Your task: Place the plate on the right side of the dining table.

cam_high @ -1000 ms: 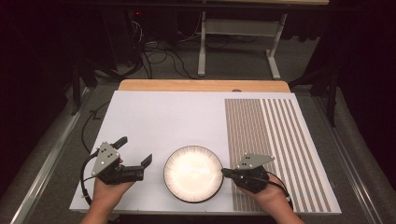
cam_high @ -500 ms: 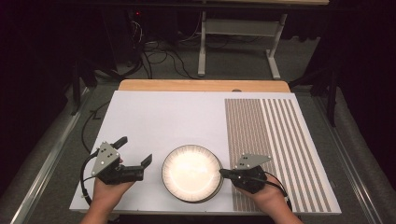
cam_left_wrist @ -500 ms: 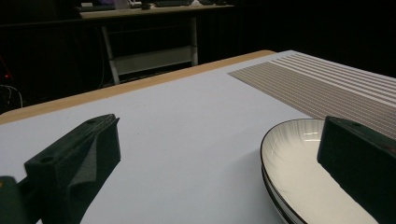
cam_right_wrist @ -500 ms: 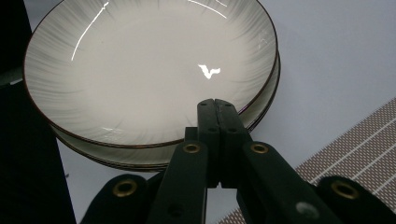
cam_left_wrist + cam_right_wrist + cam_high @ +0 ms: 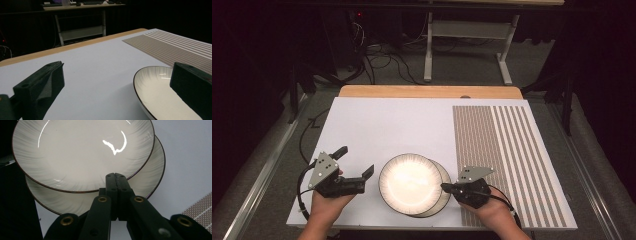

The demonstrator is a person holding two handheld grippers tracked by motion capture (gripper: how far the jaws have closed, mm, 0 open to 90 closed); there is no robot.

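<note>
The upper plate (image 5: 410,181) sits near the front edge of the table (image 5: 402,125), shifted left off the lower plate (image 5: 443,196). The right gripper (image 5: 447,187), jaws pressed together, meets its right rim; the left gripper (image 5: 357,167) waits with jaws spread, just left. Since earlier, the upper plate has slid leftward

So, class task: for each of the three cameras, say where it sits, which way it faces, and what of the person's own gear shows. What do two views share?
High view: above the person's side, facing forward and down on the table; both hands, left gripper and right gripper.
Left gripper view: low, along its open jaws, across the table.
Right gripper view: along its closed jaws.
Shared: top plate, over the lower plate.
</note>
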